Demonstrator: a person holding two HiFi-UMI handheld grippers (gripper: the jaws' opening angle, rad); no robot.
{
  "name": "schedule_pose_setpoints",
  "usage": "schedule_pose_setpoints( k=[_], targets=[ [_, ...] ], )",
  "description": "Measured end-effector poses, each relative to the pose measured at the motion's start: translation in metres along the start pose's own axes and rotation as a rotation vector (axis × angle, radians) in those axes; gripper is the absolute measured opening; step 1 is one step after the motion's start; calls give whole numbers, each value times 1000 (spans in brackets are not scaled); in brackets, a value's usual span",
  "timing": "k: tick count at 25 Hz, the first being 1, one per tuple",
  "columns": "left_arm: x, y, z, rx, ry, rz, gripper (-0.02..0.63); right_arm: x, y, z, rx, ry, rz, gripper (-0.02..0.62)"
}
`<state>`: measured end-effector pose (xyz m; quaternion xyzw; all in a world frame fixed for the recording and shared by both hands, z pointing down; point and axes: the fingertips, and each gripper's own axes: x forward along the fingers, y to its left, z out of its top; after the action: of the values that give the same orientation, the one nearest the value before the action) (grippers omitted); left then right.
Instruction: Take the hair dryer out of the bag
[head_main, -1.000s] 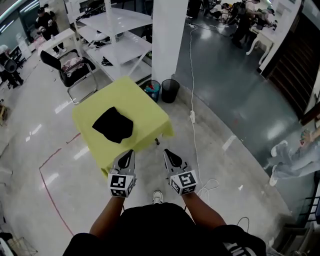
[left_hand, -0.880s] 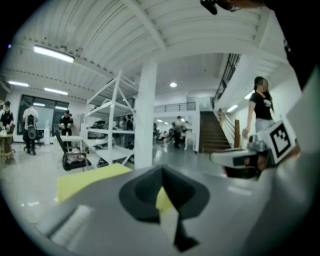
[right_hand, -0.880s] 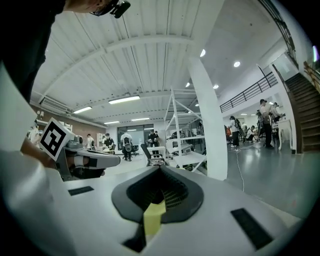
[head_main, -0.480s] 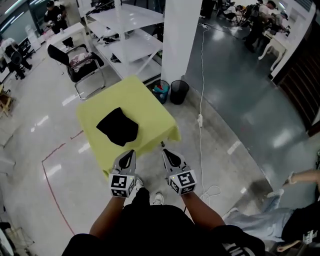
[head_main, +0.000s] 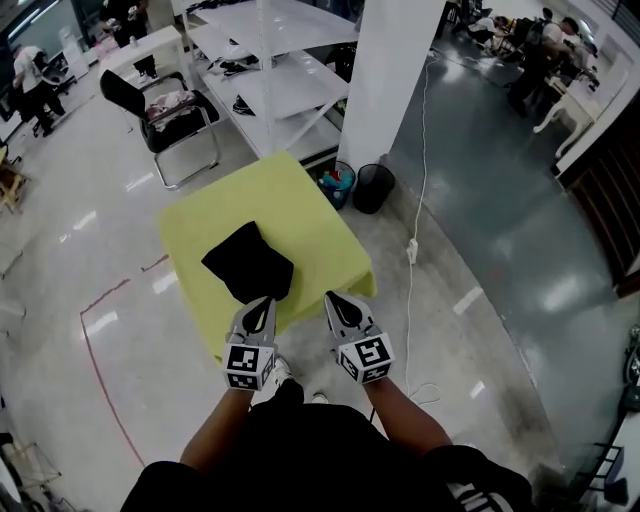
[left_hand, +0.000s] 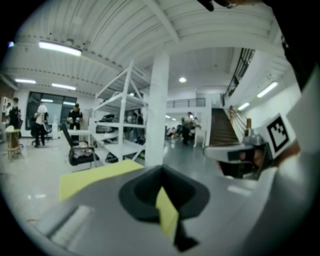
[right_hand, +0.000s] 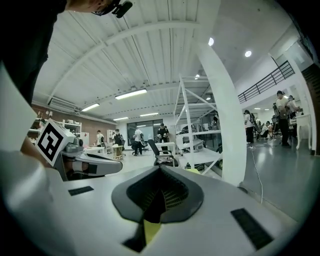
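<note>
Task status at this entry: not begun. The black bag (head_main: 248, 262) lay slumped on the near-left part of the yellow counter (head_main: 300, 215), and no view showed where its opening was. The hair dryer was not visible anywhere. I judged it to be inside the bag, though nothing in the pictures confirmed that. You held the left gripper (head_main: 262, 303) and the right gripper (head_main: 335, 300) side by side, low in front of you at the counter's near edge, pointing toward the far side. The left one was the closer to the bag's near edge and the right one stood off to the bag's right. Neither appeared to touch the bag, though depth was hard to read from above. Both pairs of fingers were pressed fully together and held nothing, and each gripper view showed only a sliver of the yellow counter below the closed tips. All the work remained: open the fingers, reach the bag, find and spread its mouth, grip the hair dryer and draw it clear onto the counter.
</note>
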<state>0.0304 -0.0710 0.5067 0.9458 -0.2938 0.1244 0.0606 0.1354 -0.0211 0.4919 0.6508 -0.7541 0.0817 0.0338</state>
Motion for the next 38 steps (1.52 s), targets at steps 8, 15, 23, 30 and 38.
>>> schedule_pose_setpoints(
  k=[8, 15, 23, 30, 38],
  targets=[
    [27, 60, 3, -30, 20, -1, 6, 82, 10, 11, -22, 34, 40, 6],
    [33, 95, -1, 6, 26, 15, 6, 114, 19, 14, -46, 55, 73, 6],
    [44, 93, -11, 49, 57, 48, 6, 133, 10, 3, -57, 97, 157, 6],
    [56, 66, -73, 239, 266, 49, 195, 137, 7, -25, -57, 149, 249, 6],
    [75, 51, -151, 513, 520, 20, 322, 133, 9, -67, -31, 233, 299, 6]
  ],
)
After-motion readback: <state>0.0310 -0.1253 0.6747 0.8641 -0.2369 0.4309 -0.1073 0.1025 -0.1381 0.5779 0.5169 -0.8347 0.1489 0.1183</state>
